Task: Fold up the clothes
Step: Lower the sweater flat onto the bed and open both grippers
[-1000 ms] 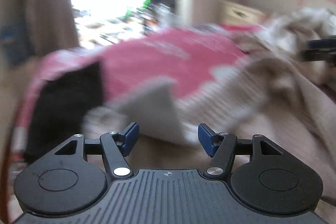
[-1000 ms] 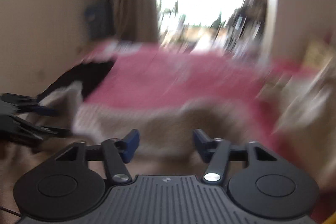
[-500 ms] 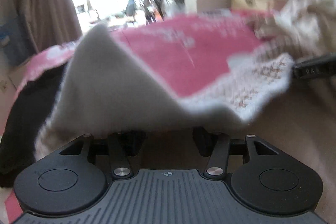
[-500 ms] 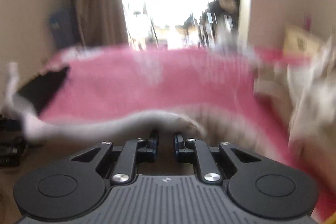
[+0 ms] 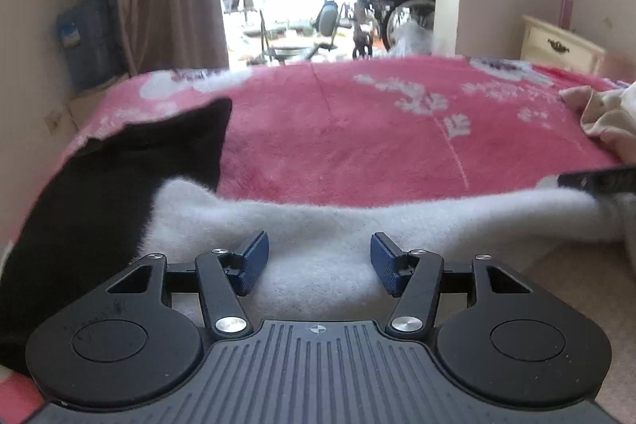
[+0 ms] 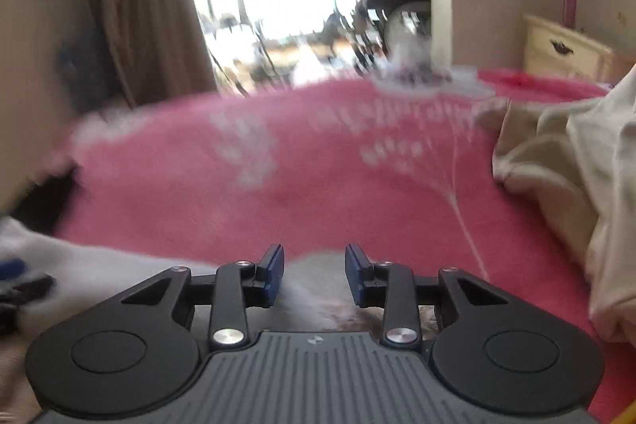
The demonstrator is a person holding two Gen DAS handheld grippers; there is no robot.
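White fleece garment (image 5: 318, 221) laid crosswise on pink blanket (image 5: 357, 138), long edge spanning both claws. Left gripper (image 5: 318, 263) agape, just released; right gripper (image 6: 314, 275) reopening, probably empty, blurred.

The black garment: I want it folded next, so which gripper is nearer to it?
Left. The left gripper sits right beside the black garment; from the right gripper, the garment lies far off to its left.
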